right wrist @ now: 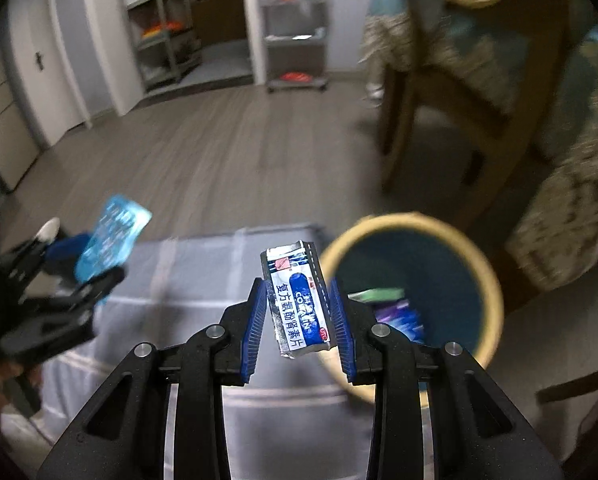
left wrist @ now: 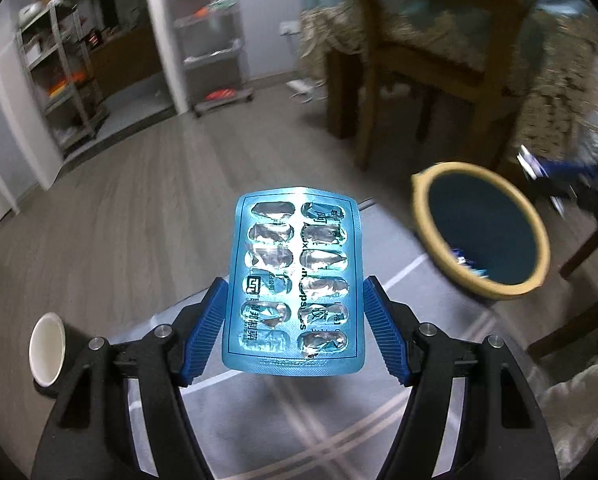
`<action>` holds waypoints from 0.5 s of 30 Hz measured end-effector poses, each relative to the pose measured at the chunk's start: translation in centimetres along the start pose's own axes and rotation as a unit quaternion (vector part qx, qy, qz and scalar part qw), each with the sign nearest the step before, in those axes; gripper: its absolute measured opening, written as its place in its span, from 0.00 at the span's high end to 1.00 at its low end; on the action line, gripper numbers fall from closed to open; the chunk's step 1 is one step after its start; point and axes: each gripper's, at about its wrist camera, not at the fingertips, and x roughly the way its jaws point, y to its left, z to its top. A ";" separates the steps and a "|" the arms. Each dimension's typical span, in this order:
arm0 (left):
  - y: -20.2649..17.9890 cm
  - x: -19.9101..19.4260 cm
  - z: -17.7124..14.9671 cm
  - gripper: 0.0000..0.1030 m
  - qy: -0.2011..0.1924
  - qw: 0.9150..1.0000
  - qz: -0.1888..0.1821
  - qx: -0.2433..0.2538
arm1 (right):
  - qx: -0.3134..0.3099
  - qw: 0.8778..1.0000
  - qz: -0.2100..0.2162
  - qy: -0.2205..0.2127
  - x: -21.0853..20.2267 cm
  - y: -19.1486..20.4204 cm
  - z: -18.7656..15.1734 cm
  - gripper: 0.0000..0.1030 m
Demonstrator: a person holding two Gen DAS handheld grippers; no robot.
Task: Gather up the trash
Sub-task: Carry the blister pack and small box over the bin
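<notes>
My left gripper [left wrist: 295, 320] is shut on an empty blue blister pack [left wrist: 295, 280], held upright above the grey checked table [left wrist: 259, 420]. My right gripper [right wrist: 301, 316] is shut on a small silver and blue medicine box [right wrist: 297, 300], close to the left rim of the round bin. The bin [right wrist: 411, 288] has a tan rim and dark teal inside, with a few scraps of trash in it. It also shows in the left wrist view [left wrist: 483, 232], to the right of the pack. The left gripper with the pack shows blurred in the right wrist view [right wrist: 99, 256].
A white paper cup [left wrist: 47, 348] stands on the table at the left. A wooden chair [left wrist: 427, 80] with a patterned cushion stands behind the bin. Shelving racks [left wrist: 215, 36] line the far wall across the wooden floor.
</notes>
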 end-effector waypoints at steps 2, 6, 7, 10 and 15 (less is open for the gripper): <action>-1.9 0.0 0.5 0.34 -0.005 1.000 -0.012 0.015 | 0.020 1.000 -0.021 -0.004 0.4 -2.9 -0.2 0.67; -5.1 0.4 1.1 0.34 -0.008 0.999 -0.046 0.026 | 0.085 0.996 -0.024 0.027 3.0 -7.7 -1.6 0.67; -6.2 0.6 1.3 0.34 -0.007 0.998 -0.056 0.030 | 0.092 0.995 -0.028 0.033 3.6 -8.5 -1.7 0.67; -9.2 1.4 1.7 0.34 -0.002 0.996 -0.081 0.049 | 0.121 0.991 -0.029 0.054 5.5 -11.1 -1.8 0.67; -14.7 4.3 2.3 0.34 0.021 0.990 -0.109 0.090 | 0.149 0.985 -0.018 0.090 8.3 -13.0 -2.3 0.67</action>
